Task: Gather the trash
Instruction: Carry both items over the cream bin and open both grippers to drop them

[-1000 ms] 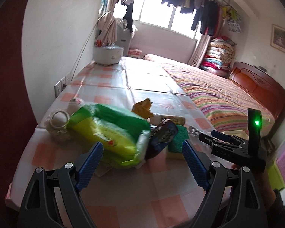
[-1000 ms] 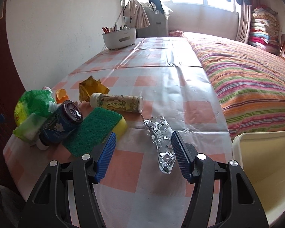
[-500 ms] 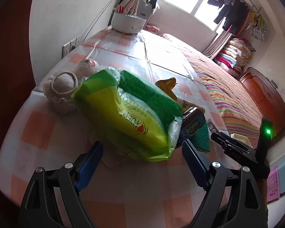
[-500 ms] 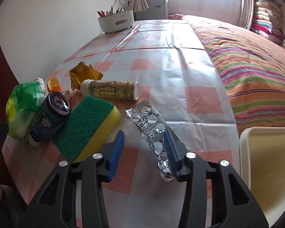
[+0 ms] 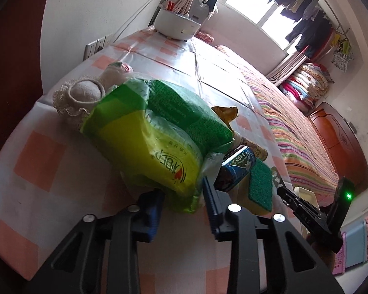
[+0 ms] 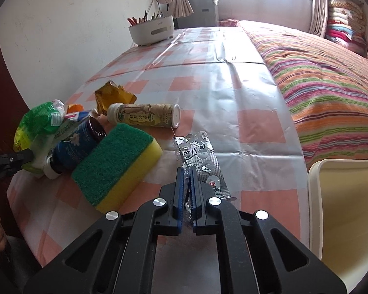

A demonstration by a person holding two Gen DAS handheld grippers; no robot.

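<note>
blister pack (image 6: 200,158) pinched between fingers (image 6: 178,191)

An empty foil blister pack (image 6: 201,161), silver and crumpled with popped pockets, lies flat near the tablecloth's near edge, toward its right side; its near end is pinched between blue pads.

A green-and-yellow plastic bag (image 5: 157,142), puffed and wrinkled with red print on the yellow face, sits at the near left corner, its near end nipped between two more blue pads.

A crumpled amber wrapper (image 6: 112,96) lies further in from the left edge, just behind a pale drink bottle (image 6: 144,117) that lies on its side, cap pointing left. A small scrap of orange wrapper (image 6: 74,107) pokes up beside the bag.
</note>
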